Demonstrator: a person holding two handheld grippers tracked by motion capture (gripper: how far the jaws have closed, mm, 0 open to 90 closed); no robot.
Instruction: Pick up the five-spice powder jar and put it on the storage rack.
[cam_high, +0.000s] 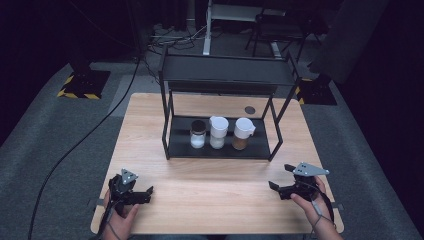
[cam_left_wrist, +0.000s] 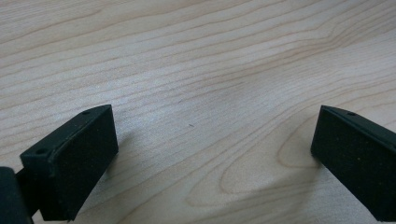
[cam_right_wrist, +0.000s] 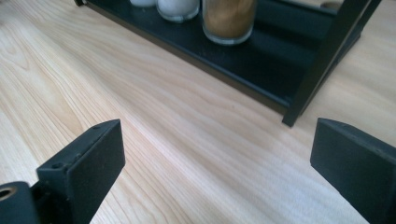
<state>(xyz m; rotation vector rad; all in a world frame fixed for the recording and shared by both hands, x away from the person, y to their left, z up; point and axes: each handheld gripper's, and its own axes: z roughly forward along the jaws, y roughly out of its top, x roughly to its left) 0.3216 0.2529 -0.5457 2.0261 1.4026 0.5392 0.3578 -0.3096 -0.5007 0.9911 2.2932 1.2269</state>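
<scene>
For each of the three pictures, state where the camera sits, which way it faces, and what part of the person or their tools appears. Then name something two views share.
High view: above the person's side, looking forward and down on the wooden table and black rack; both hands hold the left gripper and right gripper.
Left gripper view: on the left gripper, facing bare tabletop between open jaws.
Right gripper view: on the right gripper, facing the rack's lower shelf.
Shared: the brown-filled jar, in the high and right gripper views.
</scene>
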